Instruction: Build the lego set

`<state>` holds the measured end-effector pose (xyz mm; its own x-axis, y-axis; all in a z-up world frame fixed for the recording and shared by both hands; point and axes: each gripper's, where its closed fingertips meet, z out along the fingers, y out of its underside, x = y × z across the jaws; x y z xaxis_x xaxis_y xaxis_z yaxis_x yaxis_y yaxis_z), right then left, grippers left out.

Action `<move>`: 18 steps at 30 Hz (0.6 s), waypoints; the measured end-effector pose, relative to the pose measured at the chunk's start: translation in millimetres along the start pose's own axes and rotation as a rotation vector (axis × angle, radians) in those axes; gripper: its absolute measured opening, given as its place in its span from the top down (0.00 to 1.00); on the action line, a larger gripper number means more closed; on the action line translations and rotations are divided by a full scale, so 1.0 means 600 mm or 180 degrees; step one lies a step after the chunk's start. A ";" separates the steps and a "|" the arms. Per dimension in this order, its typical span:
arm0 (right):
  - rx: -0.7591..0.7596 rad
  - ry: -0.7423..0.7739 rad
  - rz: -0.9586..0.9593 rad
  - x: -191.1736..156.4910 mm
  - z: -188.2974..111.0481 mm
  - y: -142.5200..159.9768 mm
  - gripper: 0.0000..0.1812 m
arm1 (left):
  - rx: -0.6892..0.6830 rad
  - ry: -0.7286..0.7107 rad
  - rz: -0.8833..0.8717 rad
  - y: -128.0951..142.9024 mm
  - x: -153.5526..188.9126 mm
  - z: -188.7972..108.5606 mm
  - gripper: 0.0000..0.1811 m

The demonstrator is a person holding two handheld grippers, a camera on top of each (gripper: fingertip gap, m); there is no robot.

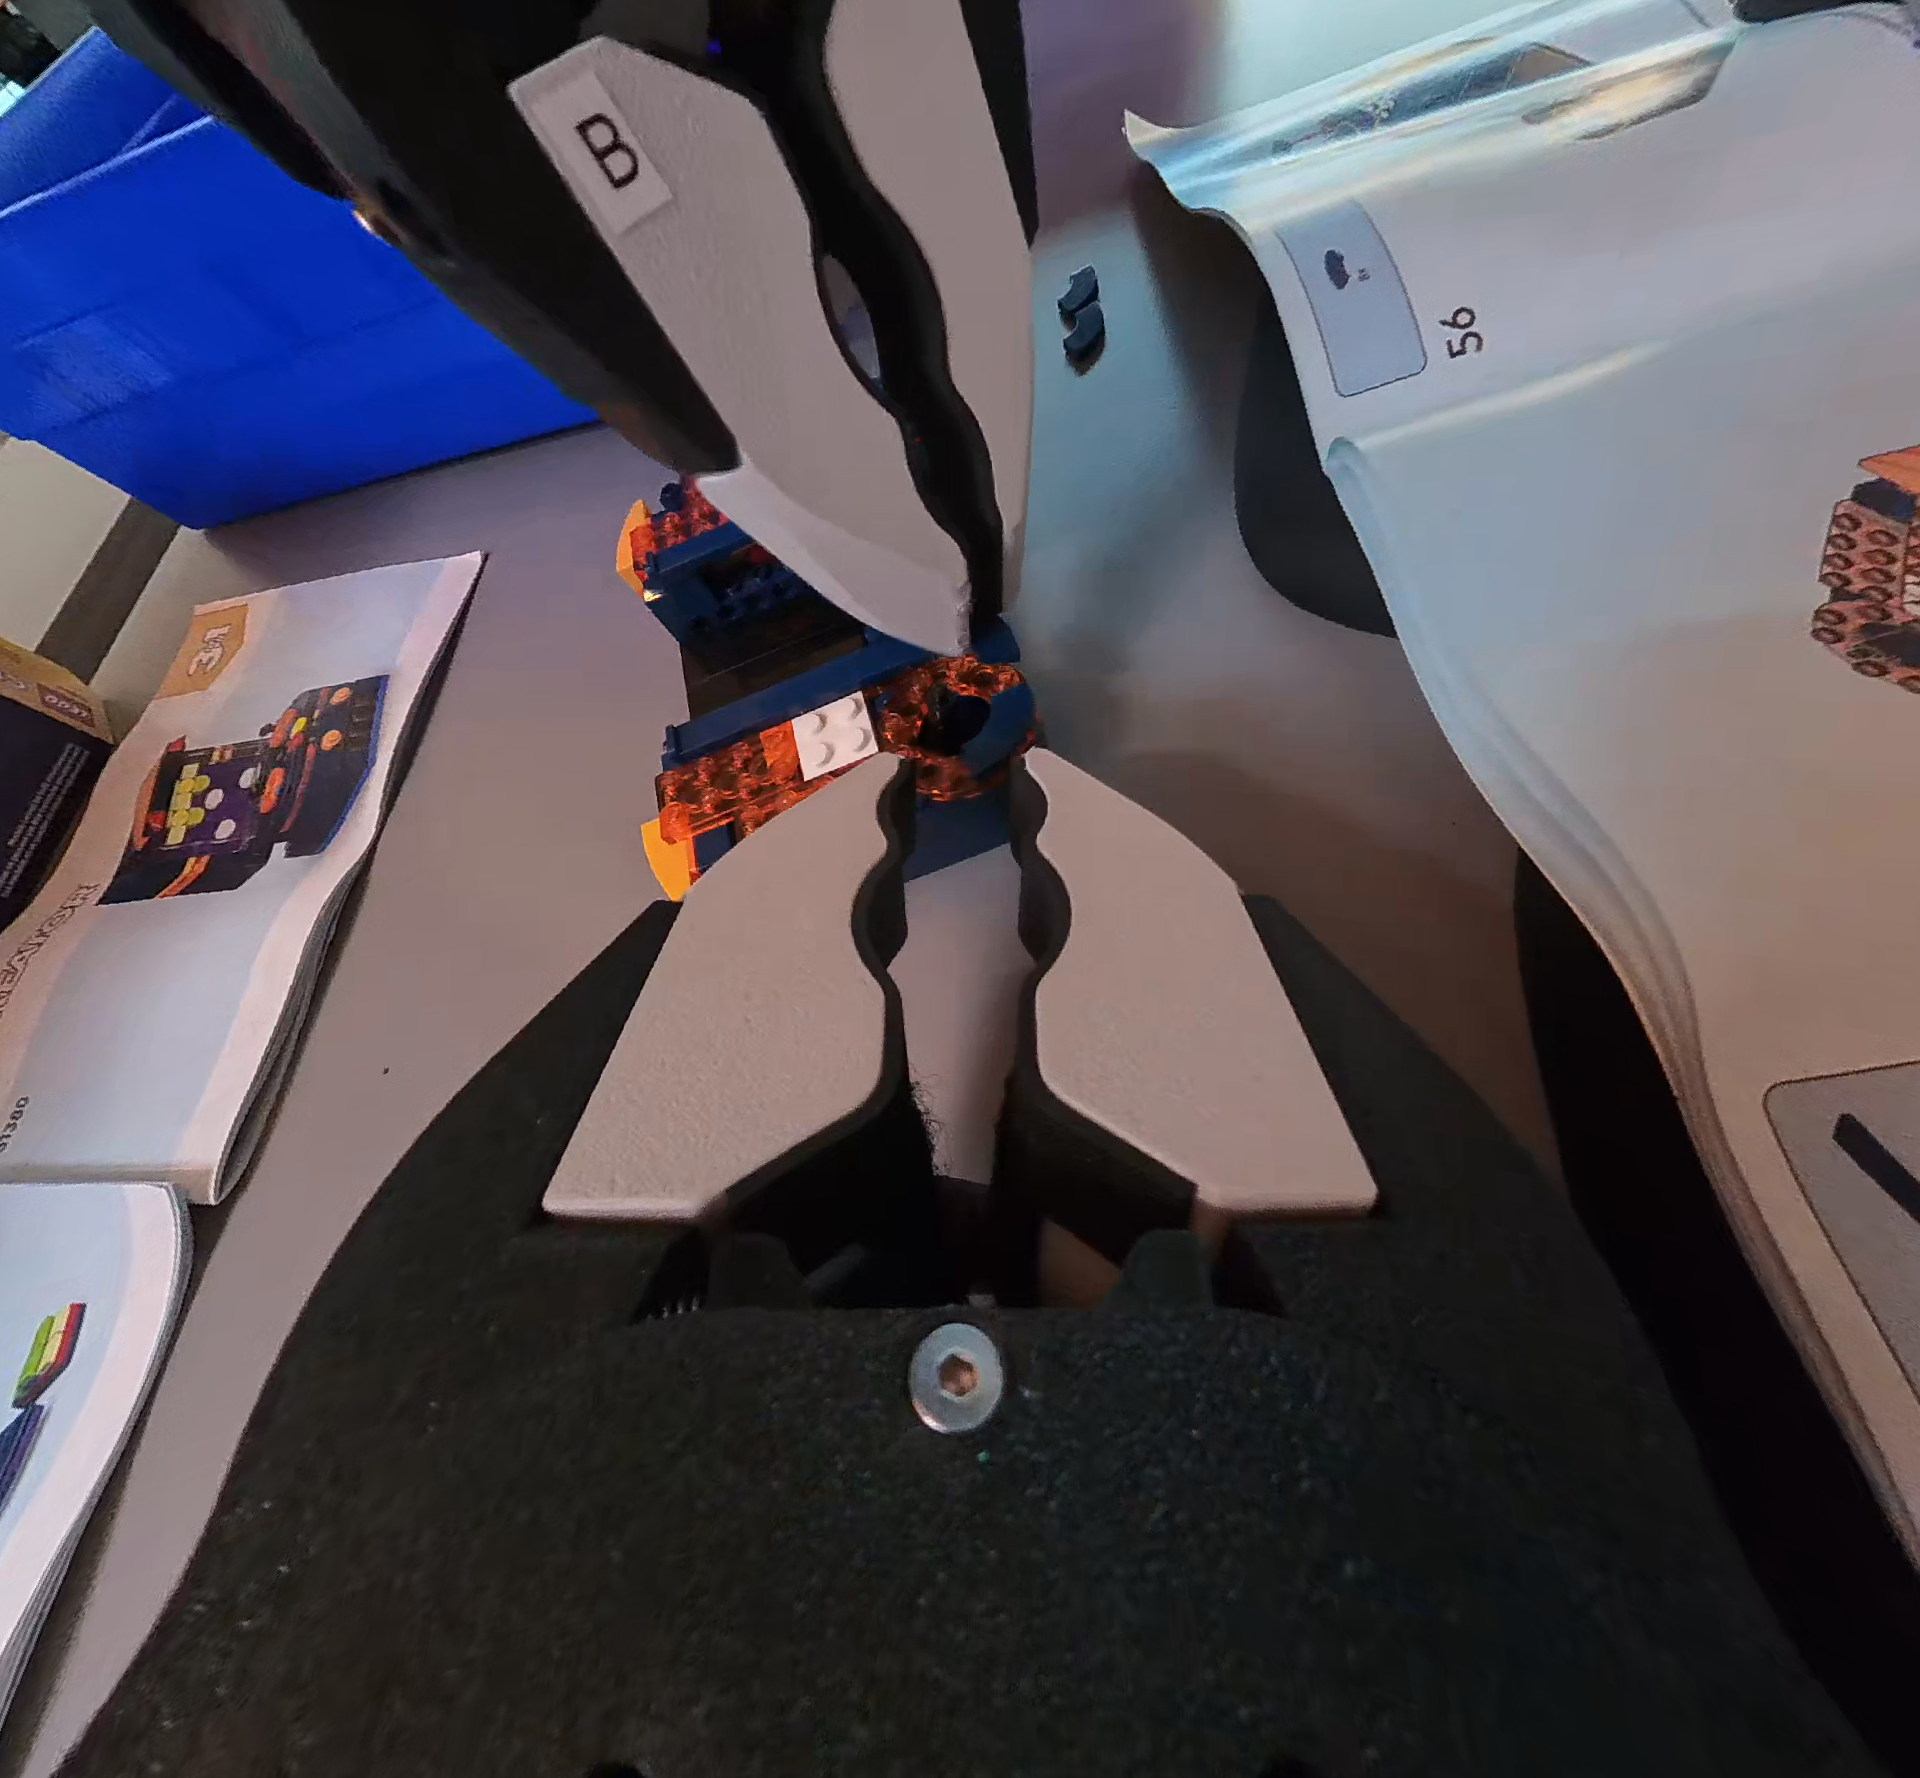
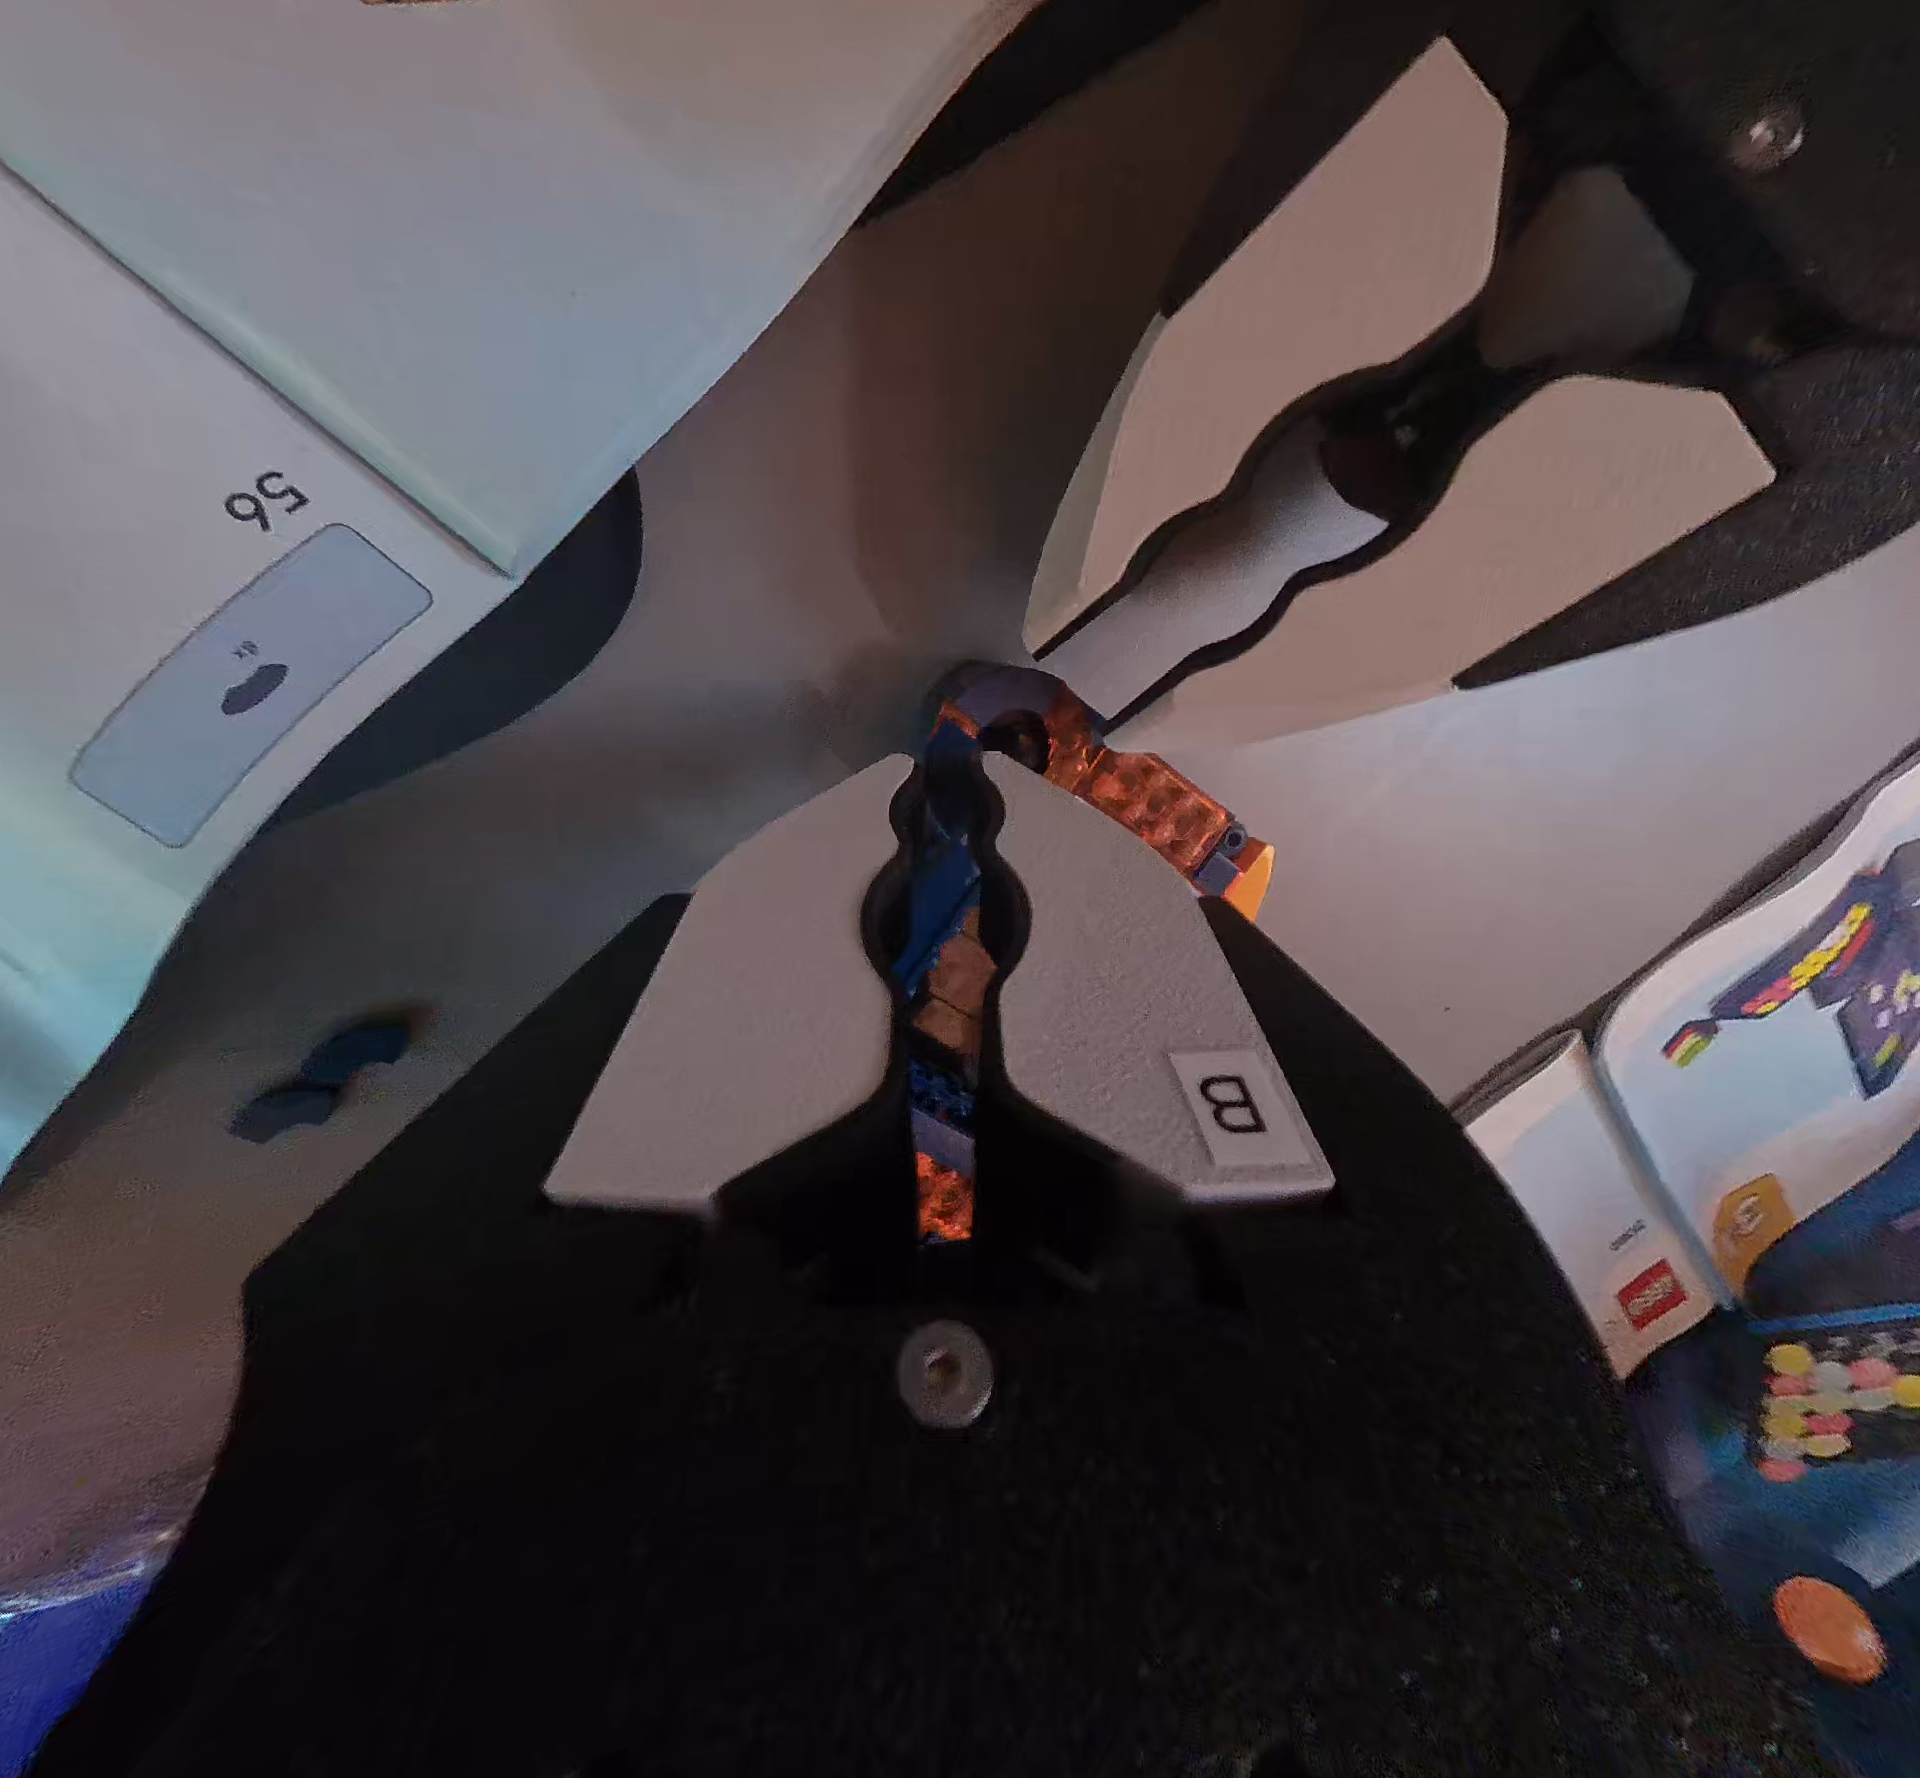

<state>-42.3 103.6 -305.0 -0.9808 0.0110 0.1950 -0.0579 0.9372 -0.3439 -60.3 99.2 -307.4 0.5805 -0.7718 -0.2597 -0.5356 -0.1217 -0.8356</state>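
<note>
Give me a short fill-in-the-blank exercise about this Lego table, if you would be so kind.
1. Beside the open booklet lie ___ loose dark-blue pieces.
2. The lego model carries one ___ plate among its orange ones.
3. The bin behind the right gripper is ___.
Missing words: two; white; blue.

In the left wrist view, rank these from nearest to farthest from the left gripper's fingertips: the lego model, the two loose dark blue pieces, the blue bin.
1. Lego model: right at the left gripper tips, centre.
2. Loose dark blue pieces: on the table beyond the model, slightly right, beside the open instruction booklet.
3. Blue bin: farthest, at the far left.
</note>
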 end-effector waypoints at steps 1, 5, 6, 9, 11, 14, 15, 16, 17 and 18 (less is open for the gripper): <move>-0.0006 0.0023 -0.0063 0.000 0.001 -0.001 0.96 | -0.0014 -0.0004 -0.0007 0.001 0.000 0.001 0.91; 0.0025 0.0039 -0.0211 -0.001 0.005 -0.005 0.96 | -0.0077 0.0022 -0.0001 0.005 0.001 0.004 0.91; -0.0003 0.0058 -0.0251 0.000 0.006 -0.004 0.97 | -0.0101 0.0021 -0.0001 0.006 0.002 0.005 0.91; -0.0022 0.0104 -0.0317 0.002 0.006 -0.003 0.97 | -0.0123 0.0019 0.0001 0.008 0.001 0.006 0.91; -0.0010 0.0136 -0.0332 0.001 0.007 -0.003 0.97 | -0.0125 0.0027 -0.0015 0.008 0.001 0.006 0.91; -0.0044 0.0216 -0.0381 0.002 0.008 0.000 0.97 | -0.0125 0.0031 -0.0014 0.008 0.002 0.006 0.91; -0.0067 0.0258 -0.0404 0.003 0.008 0.001 0.97 | -0.0125 0.0033 -0.0014 0.008 0.002 0.007 0.91; -0.0066 0.0282 -0.0422 0.002 0.008 0.000 0.97 | -0.0125 0.0035 -0.0015 0.008 0.002 0.006 0.91; -0.0060 0.0300 -0.0419 0.001 0.008 -0.001 0.97 | -0.0125 0.0037 -0.0015 0.008 0.002 0.007 0.91; -0.0059 0.0319 -0.0405 0.000 0.008 -0.001 0.97 | -0.0125 0.0037 -0.0014 0.008 0.002 0.007 0.91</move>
<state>-43.1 101.2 -309.2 -0.9421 -0.0742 0.3269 -0.1759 0.9396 -0.2936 -59.8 100.2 -313.8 0.5758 -0.7783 -0.2502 -0.5569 -0.1494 -0.8170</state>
